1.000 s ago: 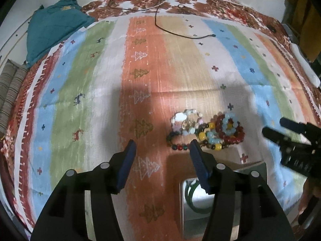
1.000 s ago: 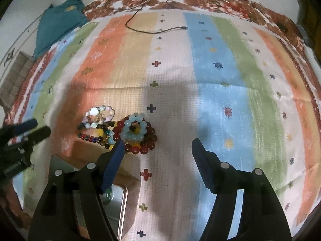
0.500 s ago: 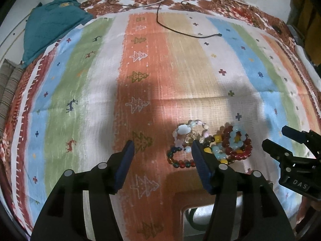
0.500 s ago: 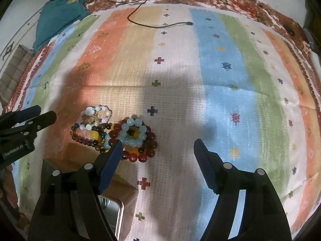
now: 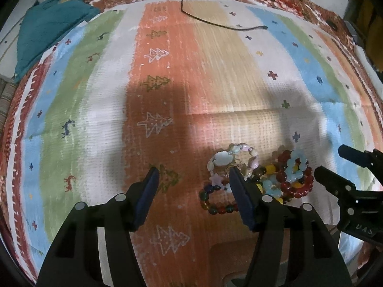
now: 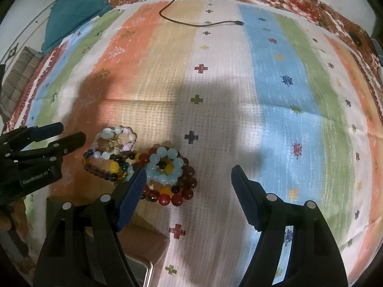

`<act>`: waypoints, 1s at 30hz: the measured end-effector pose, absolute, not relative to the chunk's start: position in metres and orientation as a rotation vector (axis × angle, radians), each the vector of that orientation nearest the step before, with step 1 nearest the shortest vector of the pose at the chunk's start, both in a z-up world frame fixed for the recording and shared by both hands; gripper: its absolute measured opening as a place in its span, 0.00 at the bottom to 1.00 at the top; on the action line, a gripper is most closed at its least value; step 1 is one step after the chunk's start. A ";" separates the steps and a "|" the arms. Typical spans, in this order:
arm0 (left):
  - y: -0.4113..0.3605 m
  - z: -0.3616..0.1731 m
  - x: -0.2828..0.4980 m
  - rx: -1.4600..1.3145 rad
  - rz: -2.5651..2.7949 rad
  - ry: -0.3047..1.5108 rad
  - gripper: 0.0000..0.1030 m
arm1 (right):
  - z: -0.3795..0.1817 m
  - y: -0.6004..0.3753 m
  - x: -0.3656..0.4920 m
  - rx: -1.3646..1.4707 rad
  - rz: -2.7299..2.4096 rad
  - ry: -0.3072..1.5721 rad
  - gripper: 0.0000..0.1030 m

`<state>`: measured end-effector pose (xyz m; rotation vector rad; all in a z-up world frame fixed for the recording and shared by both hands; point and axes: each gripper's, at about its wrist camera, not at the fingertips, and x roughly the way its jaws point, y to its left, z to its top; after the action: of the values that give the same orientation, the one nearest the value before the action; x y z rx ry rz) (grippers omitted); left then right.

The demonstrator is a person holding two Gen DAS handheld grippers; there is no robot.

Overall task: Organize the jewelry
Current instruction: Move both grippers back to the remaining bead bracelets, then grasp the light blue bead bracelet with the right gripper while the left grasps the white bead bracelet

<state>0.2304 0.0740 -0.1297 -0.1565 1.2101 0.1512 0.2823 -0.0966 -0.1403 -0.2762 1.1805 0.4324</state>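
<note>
On striped cloth (image 6: pixel 239 76), bracelet pile (image 6: pixel 143 162), 2 grippers agape

A home: striped patterned bedspread (image 5: pixel 215 71), teal cloth (image 5: pixel 47 24), charging cable (image 6: pixel 203 22).

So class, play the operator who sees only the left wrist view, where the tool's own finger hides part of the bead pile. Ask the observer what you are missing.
Observer: In the right wrist view the multicoloured bracelet shows as a whole loop, apart from the left tool.
Operator: Where is the right tool?
Observer: The right tool is wide open and holds nothing. Its left finger overlaps the near edge of the red bracelet in that view.
Operator: Anything nearer than the pile?
Observer: A shiny metal rim shows at the bottom edge.
</note>
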 end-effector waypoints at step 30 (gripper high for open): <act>0.080 -0.170 0.261 -0.080 0.124 1.289 0.41 | -0.176 -0.075 0.305 -0.349 0.483 1.257 0.33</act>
<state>0.2614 0.0797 -0.1696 -0.0802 1.2886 0.1237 0.3047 -0.0750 -0.1761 -0.3488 1.2568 0.4832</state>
